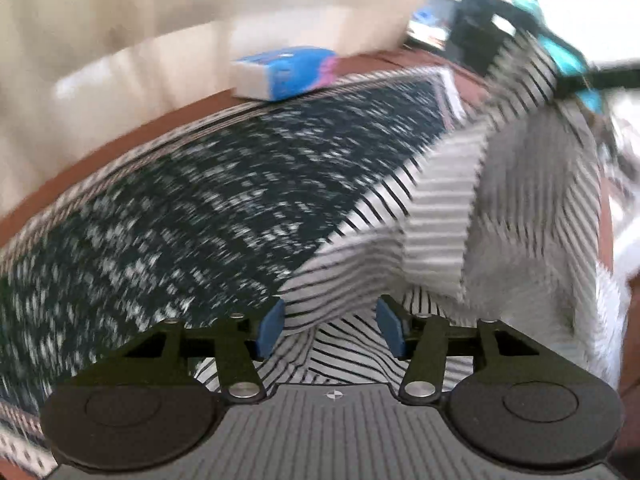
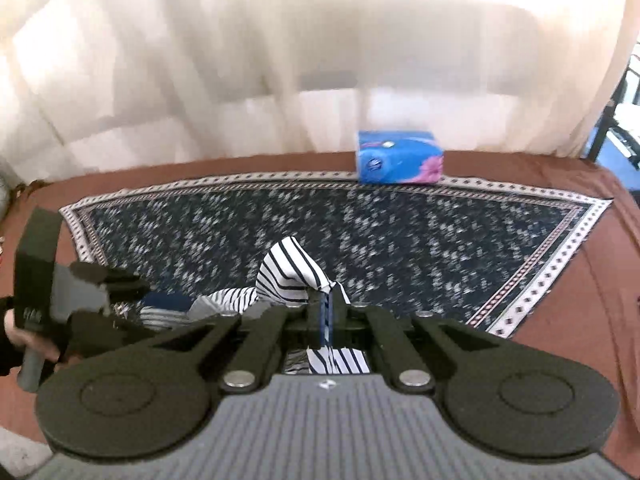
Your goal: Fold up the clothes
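Observation:
A white garment with thin dark stripes (image 1: 500, 208) hangs lifted over a dark patterned cloth (image 1: 200, 200) on a brown table. My left gripper (image 1: 330, 326) is open, its blue pads either side of a fold of the striped garment. My right gripper (image 2: 326, 314) is shut on a corner of the striped garment (image 2: 286, 276) and holds it up; it shows at the upper right in the left wrist view (image 1: 572, 64). The left gripper shows at the left in the right wrist view (image 2: 120, 292).
A blue tissue box (image 2: 400, 156) stands at the far edge of the patterned cloth (image 2: 400, 240), also in the left wrist view (image 1: 284, 72). Pale curtains (image 2: 280, 40) hang behind the brown table (image 2: 600, 280). Dark furniture stands at the far right.

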`<state>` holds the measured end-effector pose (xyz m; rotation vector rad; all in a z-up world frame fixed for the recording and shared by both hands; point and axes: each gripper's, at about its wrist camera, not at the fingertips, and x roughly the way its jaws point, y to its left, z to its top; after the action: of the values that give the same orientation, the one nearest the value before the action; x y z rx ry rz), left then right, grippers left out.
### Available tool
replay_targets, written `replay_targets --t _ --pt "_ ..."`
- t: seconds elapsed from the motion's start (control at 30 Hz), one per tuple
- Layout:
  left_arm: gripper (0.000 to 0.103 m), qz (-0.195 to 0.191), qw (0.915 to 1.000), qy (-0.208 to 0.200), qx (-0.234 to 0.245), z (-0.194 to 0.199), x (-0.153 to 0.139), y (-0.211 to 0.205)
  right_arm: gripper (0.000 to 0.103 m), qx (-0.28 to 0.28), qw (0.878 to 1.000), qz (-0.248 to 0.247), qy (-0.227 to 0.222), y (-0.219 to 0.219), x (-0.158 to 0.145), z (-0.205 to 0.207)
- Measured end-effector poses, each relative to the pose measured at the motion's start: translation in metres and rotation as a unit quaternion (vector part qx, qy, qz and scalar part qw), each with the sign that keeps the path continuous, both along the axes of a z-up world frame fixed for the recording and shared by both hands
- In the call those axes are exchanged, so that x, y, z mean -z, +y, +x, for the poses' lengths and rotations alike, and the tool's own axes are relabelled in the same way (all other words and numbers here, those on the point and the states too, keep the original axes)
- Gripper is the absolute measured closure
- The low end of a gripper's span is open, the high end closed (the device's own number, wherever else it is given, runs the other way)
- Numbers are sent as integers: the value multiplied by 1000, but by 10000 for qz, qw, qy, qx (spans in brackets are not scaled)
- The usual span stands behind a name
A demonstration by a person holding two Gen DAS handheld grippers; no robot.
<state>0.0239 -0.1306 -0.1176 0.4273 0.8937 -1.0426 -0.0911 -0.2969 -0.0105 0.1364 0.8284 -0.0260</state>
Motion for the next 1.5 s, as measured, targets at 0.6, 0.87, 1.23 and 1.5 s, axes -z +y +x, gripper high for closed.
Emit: replay_targets --t 0.6,0.87,1.23,1.5 --pt "68 206 9941 -808 688 -2 13 -51 101 323 9994 -71 -86 -15 -11 -25" --pt "103 -229 9989 -241 328 -7 -16 -39 101 303 9990 25 -314 -30 -19 -52" --pt "103 -1436 9802 -930 -997 -127 -162 27 101 -647 9918 388 -1027 -81 -79 -129" --pt "103 -2047 9402 -1447 -2305 -202 -231 58 101 -1804 9675 433 -1715 -95 -133 -140"
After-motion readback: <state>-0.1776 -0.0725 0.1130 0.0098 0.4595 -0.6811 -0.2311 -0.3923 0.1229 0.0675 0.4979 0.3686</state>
